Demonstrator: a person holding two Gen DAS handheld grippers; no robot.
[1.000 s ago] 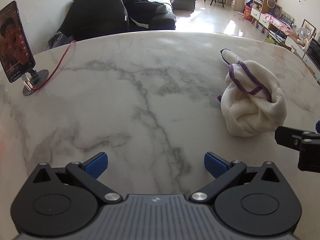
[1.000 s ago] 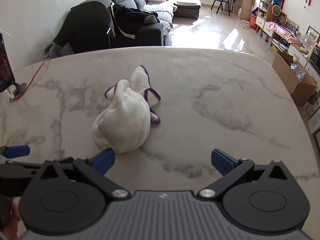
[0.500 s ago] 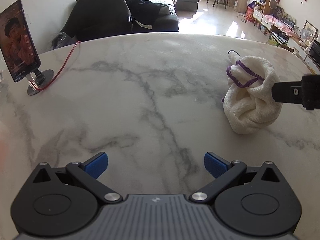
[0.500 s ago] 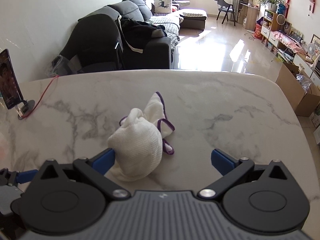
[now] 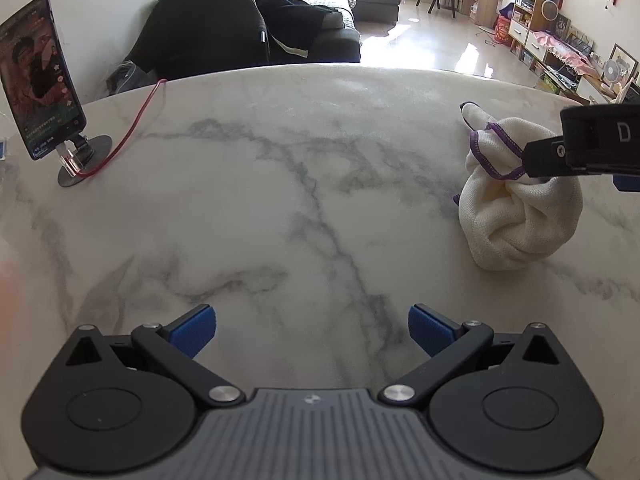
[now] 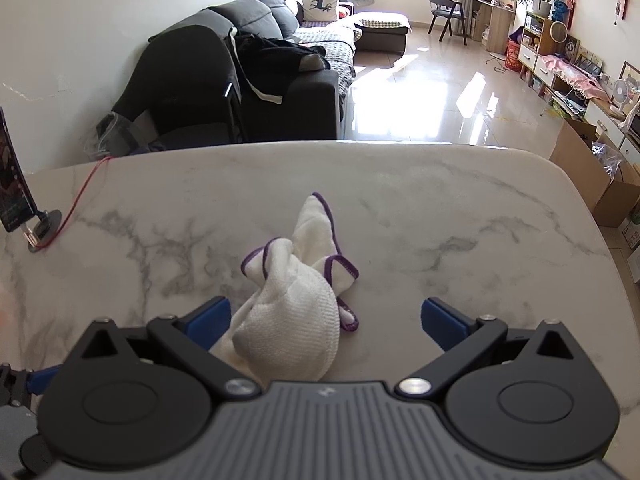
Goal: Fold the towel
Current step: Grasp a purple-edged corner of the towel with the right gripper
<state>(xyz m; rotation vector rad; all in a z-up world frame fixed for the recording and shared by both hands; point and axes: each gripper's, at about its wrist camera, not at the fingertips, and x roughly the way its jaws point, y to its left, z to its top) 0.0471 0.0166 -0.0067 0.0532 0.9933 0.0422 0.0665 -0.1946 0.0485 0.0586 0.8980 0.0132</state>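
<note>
A white towel with a purple hem lies crumpled in a heap on the marble table [image 5: 280, 184]; it shows as the towel [image 5: 516, 204] at the right in the left wrist view and as the towel [image 6: 296, 316] low in the middle of the right wrist view. My right gripper [image 6: 325, 322] is open and hangs over the heap, the cloth lying between its blue pads near the left one. From the left wrist view one black finger [image 5: 576, 148] of it crosses in front of the towel. My left gripper [image 5: 312, 328] is open over bare marble, well left of the towel.
A phone on a round stand [image 5: 44, 80] with a red cable [image 5: 132, 124] stands at the table's far left. Beyond the far table edge are a dark sofa [image 6: 256, 84] and a shiny floor. A cardboard box [image 6: 600, 184] sits off the right edge.
My right gripper has risen and moved forward over the towel, which now lies between its pads. The left gripper has shifted only slightly. The towel has kept its shape.
</note>
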